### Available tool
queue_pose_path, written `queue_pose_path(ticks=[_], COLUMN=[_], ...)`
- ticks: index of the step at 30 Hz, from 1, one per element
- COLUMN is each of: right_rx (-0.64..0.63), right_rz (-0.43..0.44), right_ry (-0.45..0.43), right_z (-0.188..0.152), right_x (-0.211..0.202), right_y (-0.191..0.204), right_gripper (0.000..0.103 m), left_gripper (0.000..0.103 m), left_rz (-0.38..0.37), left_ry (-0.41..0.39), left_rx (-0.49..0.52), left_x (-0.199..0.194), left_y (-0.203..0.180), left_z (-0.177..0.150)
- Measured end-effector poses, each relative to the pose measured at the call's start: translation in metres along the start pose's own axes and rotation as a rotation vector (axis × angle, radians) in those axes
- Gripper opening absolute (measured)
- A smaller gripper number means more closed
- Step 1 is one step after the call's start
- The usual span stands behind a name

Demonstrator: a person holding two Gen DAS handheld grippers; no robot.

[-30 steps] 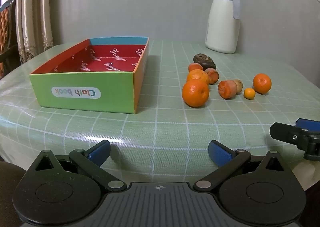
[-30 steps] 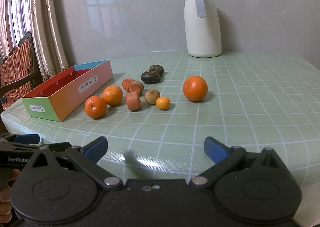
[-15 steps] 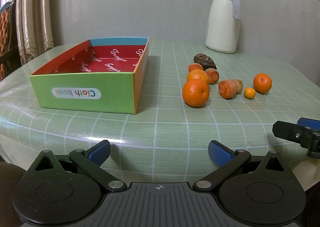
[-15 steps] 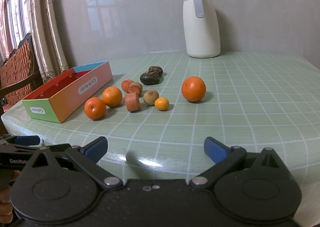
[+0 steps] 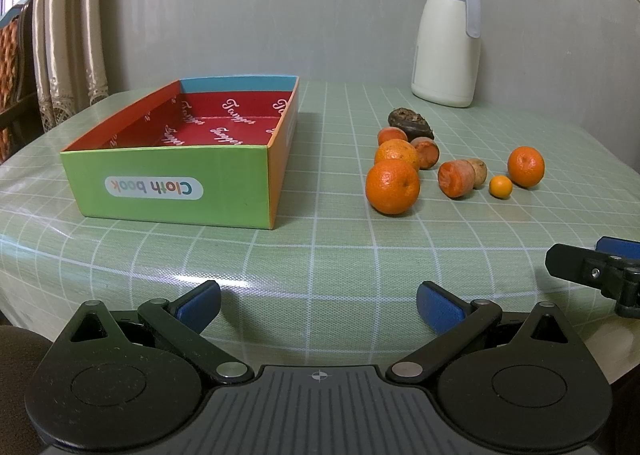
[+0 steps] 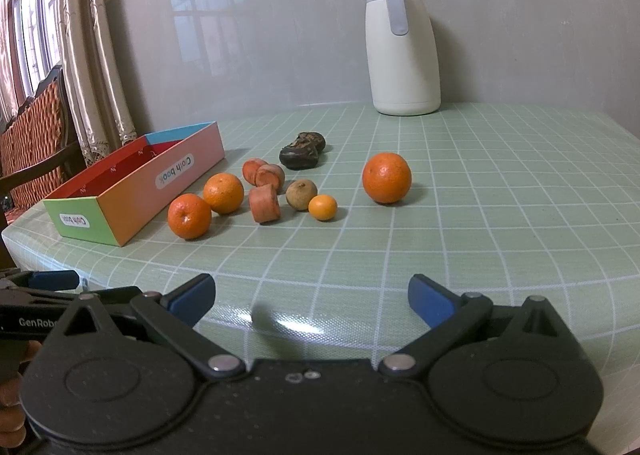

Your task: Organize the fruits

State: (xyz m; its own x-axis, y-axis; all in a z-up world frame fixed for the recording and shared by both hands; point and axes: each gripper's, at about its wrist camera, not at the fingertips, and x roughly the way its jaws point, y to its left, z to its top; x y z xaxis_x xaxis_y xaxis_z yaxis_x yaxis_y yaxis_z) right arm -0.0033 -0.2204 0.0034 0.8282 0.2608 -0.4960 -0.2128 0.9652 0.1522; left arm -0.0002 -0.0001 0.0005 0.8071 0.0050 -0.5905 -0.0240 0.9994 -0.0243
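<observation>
Several fruits lie loose on the green checked table (image 5: 320, 247): a near orange (image 5: 392, 186), a far-right orange (image 6: 386, 183), a tiny kumquat (image 6: 322, 207), cut carrot-like chunks (image 6: 264, 203), a brown round fruit (image 6: 301, 194) and a dark wrinkled one (image 6: 302, 151). An empty colourful open box (image 5: 180, 171) marked "Cloth book" stands left of them. My left gripper (image 5: 318, 309) hovers open over the front table edge, holding nothing. Equally open and empty, my right gripper (image 6: 310, 301) sits at the front edge, well short of the fruits.
A white thermos jug (image 6: 402, 43) stands at the back by the wall. Curtains (image 6: 86, 55) and a wooden chair (image 6: 36, 135) are beyond the table's left side. The right gripper's fingers (image 5: 592, 271) show at the left view's right edge.
Both grippers have edged slightly; the right view shifted a little so the fruits sit marginally left. Nothing was grasped and the fruits have not moved.
</observation>
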Motion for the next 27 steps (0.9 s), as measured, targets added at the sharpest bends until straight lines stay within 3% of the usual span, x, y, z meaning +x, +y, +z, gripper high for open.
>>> queue_pose_path(ticks=[22,27], right_rx=[-0.024,-0.032], right_rz=[-0.007,-0.012], right_ry=[-0.027,-0.094], right_z=[-0.001,0.003], right_x=[-0.003,-0.012], right_y=[0.002,0.003], right_gripper=[0.103,0.103], left_gripper=[0.103,0.103], left_rz=[0.006,0.038], left_ry=[-0.035,-0.165], left_rx=[0.013,0.045], left_x=[-0.009,-0.028], left_y=[0.002,-0.001], left_z=[0.002,0.004])
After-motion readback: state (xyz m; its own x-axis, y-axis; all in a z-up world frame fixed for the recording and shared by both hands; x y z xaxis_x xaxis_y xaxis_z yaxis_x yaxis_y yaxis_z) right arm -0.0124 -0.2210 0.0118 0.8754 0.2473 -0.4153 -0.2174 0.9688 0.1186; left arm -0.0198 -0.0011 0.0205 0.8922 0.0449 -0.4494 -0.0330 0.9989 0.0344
